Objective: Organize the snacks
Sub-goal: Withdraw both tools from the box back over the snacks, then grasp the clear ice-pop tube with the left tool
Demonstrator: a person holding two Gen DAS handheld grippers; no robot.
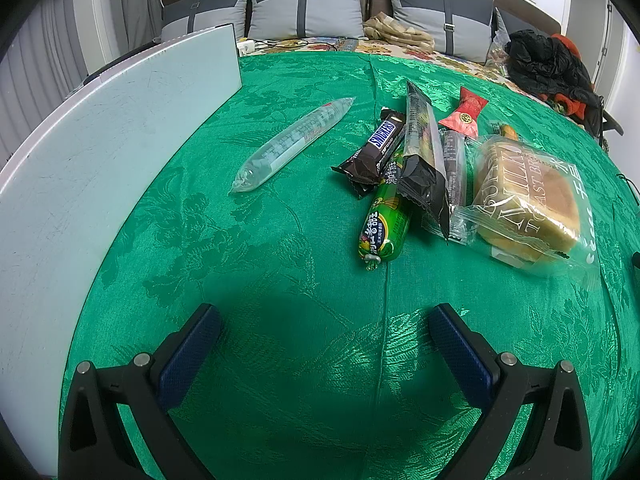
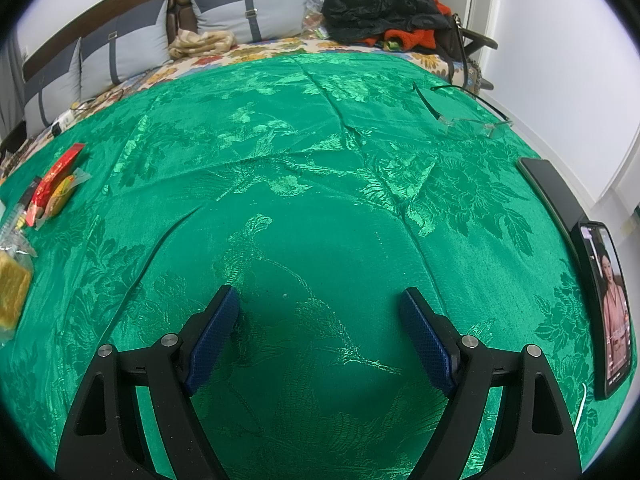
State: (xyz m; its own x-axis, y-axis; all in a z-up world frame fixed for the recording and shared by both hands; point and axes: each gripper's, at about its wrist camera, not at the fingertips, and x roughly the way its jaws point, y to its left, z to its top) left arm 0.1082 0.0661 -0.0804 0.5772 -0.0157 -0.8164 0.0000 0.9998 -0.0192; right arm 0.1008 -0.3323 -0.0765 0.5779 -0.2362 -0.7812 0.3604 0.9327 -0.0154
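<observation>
In the left wrist view a pile of snacks lies on the green cloth: a Snickers bar, a green sausage stick, a long dark packet, a red candy packet and a bagged milk toast bread. A clear tube packet lies apart to the left. My left gripper is open and empty, short of the pile. My right gripper is open and empty over bare cloth; the red packet and the bread show at its far left.
A white board lies at the table's left side. Eyeglasses, a dark phone and a lit phone sit along the right edge. A sofa with grey cushions and dark clothes stands behind.
</observation>
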